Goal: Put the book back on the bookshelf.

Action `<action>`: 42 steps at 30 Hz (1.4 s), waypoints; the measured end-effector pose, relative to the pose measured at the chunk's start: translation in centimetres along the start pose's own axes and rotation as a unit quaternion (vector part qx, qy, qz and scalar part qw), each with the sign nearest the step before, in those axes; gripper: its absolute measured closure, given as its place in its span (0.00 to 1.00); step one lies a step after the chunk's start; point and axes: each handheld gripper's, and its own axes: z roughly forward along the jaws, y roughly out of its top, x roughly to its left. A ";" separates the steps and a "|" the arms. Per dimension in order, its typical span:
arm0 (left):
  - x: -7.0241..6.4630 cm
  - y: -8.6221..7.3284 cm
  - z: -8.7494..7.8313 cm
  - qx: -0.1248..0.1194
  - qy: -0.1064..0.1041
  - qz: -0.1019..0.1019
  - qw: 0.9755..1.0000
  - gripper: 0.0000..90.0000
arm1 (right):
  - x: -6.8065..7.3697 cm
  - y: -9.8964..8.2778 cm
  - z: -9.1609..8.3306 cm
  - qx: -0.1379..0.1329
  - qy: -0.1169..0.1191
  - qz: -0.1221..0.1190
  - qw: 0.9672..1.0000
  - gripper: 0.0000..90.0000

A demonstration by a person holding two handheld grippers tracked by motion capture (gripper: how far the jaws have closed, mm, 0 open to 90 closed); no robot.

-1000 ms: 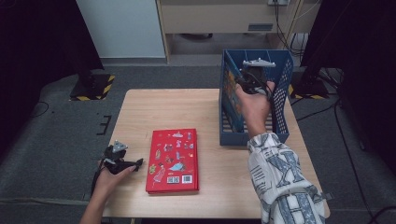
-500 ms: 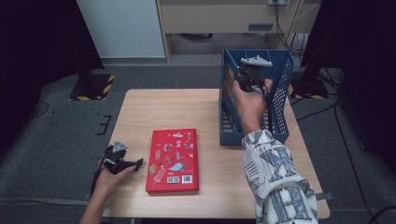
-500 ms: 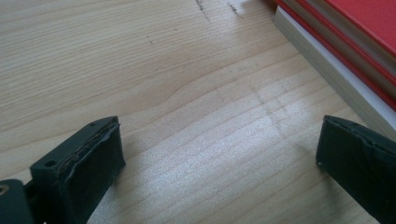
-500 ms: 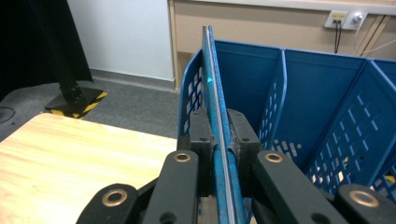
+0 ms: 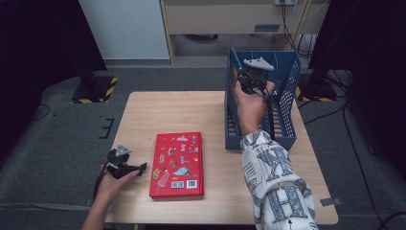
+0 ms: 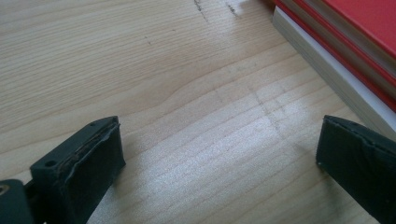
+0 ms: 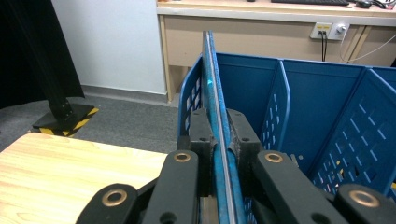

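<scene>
My right gripper (image 7: pixel 219 140) is shut on the edge of a thin blue book (image 7: pixel 212 88), which it holds upright. In the high view the right gripper (image 5: pixel 252 79) hangs over the left compartment of the blue file rack (image 5: pixel 287 103) at the table's far right. The rack's dividers (image 7: pixel 276 112) stand just right of the held book. A red book (image 5: pixel 177 164) lies flat at the table's front middle. My left gripper (image 5: pixel 135 168) rests on the table just left of it, jaws wide open (image 6: pixel 219 158) on bare wood, the red book's edge (image 6: pixel 327 70) close by its right jaw.
The wooden table (image 5: pixel 163 112) is bare between the red book and the rack. Black stands with yellow-striped bases (image 5: pixel 93 88) stand on the floor beyond the table's corners. A desk with cables (image 5: pixel 287 19) lies behind the rack.
The right hand with the blue book has shifted slightly left and farther over the rack. The left hand and the red book have not moved.
</scene>
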 end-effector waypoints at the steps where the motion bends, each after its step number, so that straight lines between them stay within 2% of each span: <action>1: 0.0 0.0 0.0 0.000 0.000 0.000 1.000 0.00 | 0.0 0.0 0.0 0.001 -0.001 0.000 1.000 0.92; 10: 0.0 0.0 0.0 0.000 0.000 0.000 1.000 0.00 | 0.4 -0.5 0.2 -0.004 0.003 0.000 1.000 0.89; 12: 0.0 0.0 0.0 0.000 0.000 0.000 1.000 0.00 | 0.5 -0.5 0.0 -0.005 0.013 0.005 1.000 0.86; 15: 0.0 0.0 0.0 -0.001 0.000 0.000 1.000 0.00 | 0.6 -0.4 -0.2 -0.003 0.036 0.019 0.999 0.75; 16: 0.0 0.0 0.0 -0.001 0.000 0.000 1.000 0.00 | 0.7 -0.4 -0.5 -0.004 0.048 0.020 0.999 0.75; 23: -0.1 0.0 0.1 -0.003 0.001 -0.003 1.000 0.00 | 0.8 -0.7 -0.8 0.001 0.075 0.024 0.997 0.69; 29: -0.1 0.0 0.1 -0.003 0.001 -0.003 1.000 0.00 | 0.5 -0.5 -0.9 0.005 0.100 0.046 0.994 0.65; 42: -0.1 0.0 0.1 -0.004 0.000 -0.004 1.000 0.00 | 1.0 -0.1 -0.6 0.009 0.109 0.037 0.993 0.60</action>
